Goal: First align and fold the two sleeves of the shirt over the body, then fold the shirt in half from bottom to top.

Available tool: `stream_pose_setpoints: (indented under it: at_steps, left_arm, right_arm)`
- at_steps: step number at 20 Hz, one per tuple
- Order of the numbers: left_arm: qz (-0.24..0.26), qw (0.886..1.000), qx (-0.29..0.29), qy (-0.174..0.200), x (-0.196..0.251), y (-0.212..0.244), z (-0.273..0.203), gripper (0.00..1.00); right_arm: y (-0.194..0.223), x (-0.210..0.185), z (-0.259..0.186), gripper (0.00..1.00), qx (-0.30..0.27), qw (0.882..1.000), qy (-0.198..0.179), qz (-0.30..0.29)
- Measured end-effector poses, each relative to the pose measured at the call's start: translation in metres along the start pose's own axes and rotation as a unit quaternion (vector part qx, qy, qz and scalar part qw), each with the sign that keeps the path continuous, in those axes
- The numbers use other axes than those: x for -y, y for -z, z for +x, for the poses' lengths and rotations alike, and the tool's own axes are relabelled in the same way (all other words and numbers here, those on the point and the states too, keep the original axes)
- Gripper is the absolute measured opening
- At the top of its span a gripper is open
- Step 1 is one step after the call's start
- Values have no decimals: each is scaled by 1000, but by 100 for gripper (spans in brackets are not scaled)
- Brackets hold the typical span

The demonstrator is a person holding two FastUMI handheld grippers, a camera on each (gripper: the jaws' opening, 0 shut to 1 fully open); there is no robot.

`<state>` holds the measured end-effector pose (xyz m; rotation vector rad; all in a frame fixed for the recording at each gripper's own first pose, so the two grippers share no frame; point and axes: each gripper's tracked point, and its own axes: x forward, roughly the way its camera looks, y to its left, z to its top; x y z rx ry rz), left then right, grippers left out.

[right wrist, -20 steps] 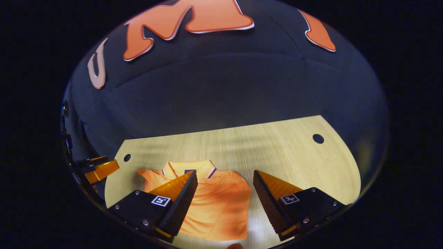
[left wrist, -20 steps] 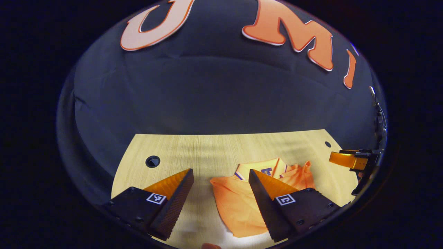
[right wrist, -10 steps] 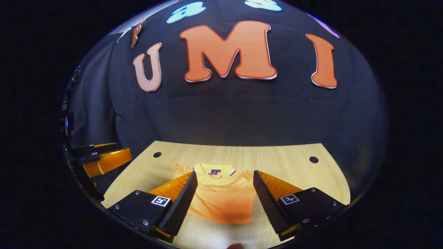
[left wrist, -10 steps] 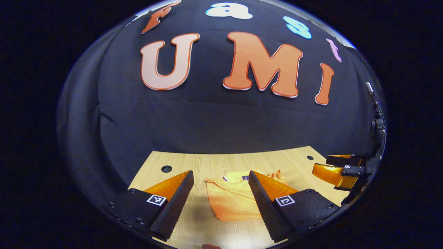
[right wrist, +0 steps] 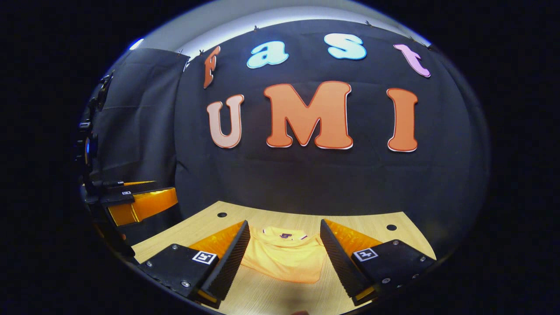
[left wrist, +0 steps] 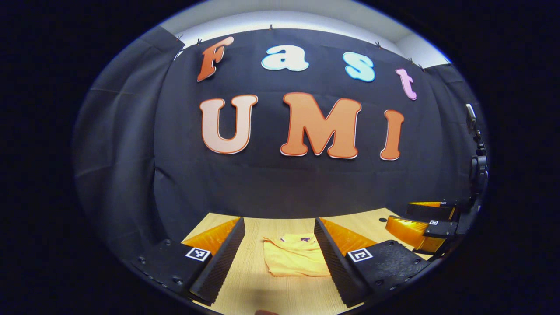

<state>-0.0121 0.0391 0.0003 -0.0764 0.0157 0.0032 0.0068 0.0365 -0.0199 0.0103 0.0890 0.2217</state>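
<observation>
A recording booth: black cloth wall (left wrist: 131, 144) behind a wooden table (right wrist: 393, 238).

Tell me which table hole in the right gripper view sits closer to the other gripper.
The left-hand hole: it lies toward the left gripper, while the other hole sits beyond the shirt.

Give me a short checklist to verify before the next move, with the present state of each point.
1. Left hand-held gripper open and holding nothing: ok; its fingers stand apart with the table between them.
2. Right hand-held gripper open and holding nothing: ok.
3. Orange polo shirt lies free on the wooden table, touched by neither gripper: ok.
4. Sleeves folded over the body: ok as far as visible; no sleeve sticks out at either side.
5. Bottom folded up to the top: cannot tell; the shirt looks compact, collar away from the grippers, but the layers are too small to judge.
6. Edges aligned, no wrinkles: cannot tell.
</observation>
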Motion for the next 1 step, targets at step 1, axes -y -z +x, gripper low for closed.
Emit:
stream_pose_setpoints:
  at_steps: [1]
  left_arm:
    - [-2, 1000, 13, -2, 6, -2, -17, 98]
  right_arm:
    - [2, -3, -9, 98, 2, 1000, -2, 1]
